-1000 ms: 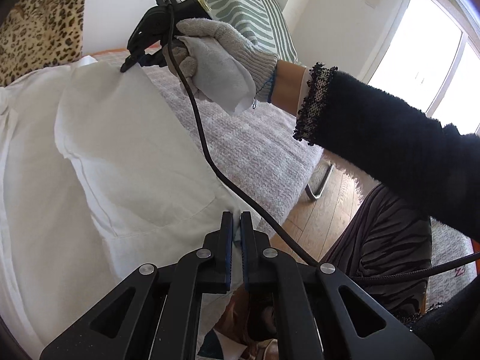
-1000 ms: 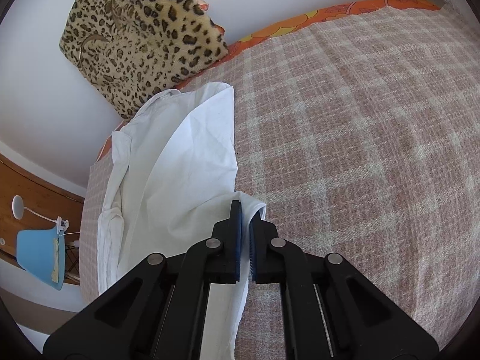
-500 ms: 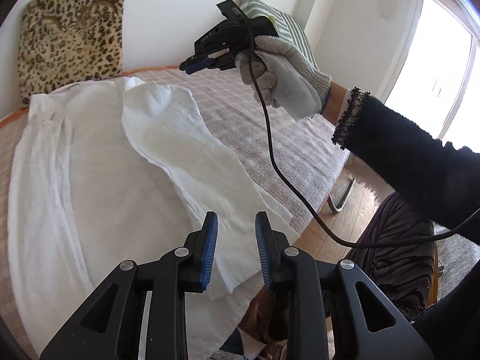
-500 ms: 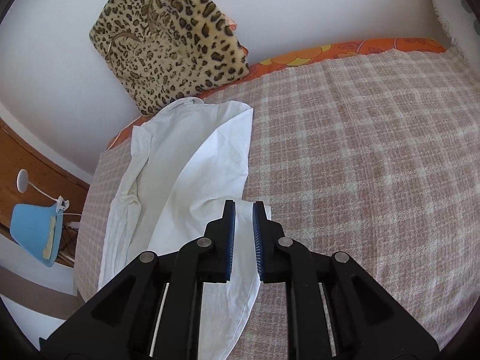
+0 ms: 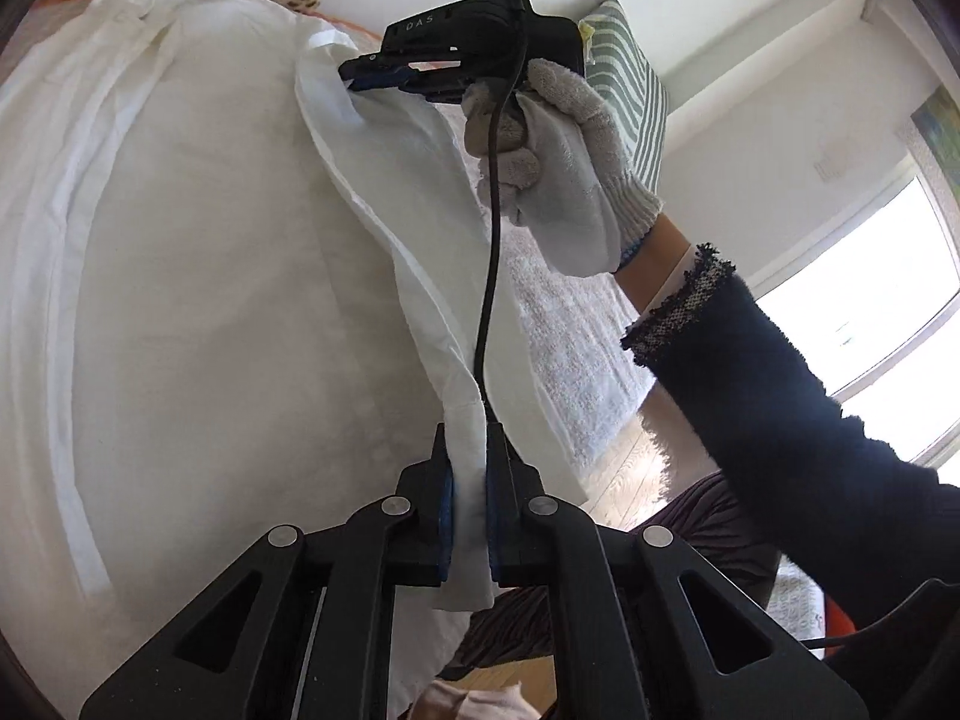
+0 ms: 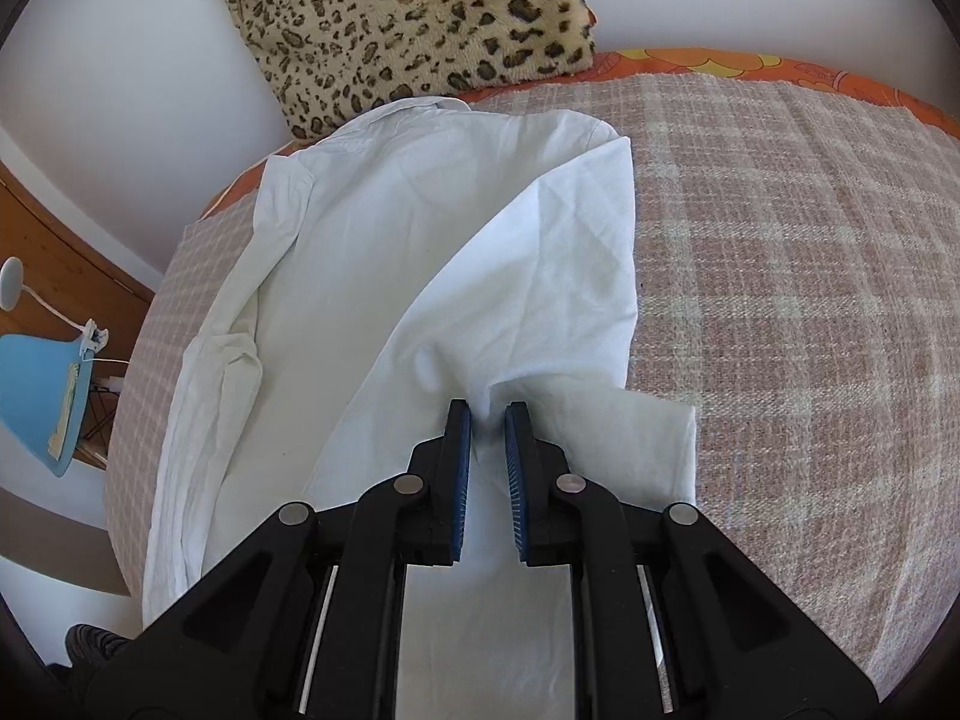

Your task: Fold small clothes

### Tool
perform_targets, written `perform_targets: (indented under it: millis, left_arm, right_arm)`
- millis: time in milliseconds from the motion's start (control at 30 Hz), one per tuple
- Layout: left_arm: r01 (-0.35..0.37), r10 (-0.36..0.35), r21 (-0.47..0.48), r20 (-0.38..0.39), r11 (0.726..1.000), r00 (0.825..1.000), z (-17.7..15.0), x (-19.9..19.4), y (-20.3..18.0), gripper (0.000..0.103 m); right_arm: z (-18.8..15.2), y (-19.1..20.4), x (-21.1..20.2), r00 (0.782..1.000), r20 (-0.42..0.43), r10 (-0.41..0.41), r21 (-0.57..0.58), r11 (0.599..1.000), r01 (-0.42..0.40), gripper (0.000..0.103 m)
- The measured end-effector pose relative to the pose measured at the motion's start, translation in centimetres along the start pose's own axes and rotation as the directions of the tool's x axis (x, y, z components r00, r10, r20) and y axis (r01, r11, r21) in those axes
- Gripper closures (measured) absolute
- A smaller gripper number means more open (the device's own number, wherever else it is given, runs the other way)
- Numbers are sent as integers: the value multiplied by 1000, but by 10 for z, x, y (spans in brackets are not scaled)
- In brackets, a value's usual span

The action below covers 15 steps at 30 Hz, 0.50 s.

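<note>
A white shirt (image 6: 420,276) lies on the plaid bed cover (image 6: 780,300), its right side folded over the body. My left gripper (image 5: 469,450) is shut on the shirt's folded edge (image 5: 420,276) near the hem. My right gripper (image 6: 487,414) has its jaws narrowly apart around a pinched ridge of the white cloth. In the left wrist view the right gripper (image 5: 375,69) sits at the far end of the same fold, held by a gloved hand (image 5: 558,168).
A leopard-print cushion (image 6: 408,18) leans on the wall behind the shirt. A striped pillow (image 5: 630,72) is at the back. A blue lamp and desk (image 6: 36,372) stand left of the bed. Wooden floor (image 5: 624,468) lies beyond the bed edge.
Both grippers let go of the shirt and opened, then came back down. The left gripper has closed on the folded edge; the right gripper now straddles the cloth at the far end.
</note>
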<state>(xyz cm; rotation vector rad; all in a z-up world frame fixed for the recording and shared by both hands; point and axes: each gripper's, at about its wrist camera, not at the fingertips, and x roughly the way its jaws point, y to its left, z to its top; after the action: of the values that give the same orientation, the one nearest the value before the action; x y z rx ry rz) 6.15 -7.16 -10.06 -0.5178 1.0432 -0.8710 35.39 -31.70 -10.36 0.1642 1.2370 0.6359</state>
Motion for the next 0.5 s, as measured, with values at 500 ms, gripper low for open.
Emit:
perform_targets:
  millis: [500]
  left_arm:
    - [-303, 301, 249, 49, 920, 952, -16, -30, -38, 75]
  right_arm:
    - [12, 10, -31, 995, 98, -4, -27, 1000, 6, 90]
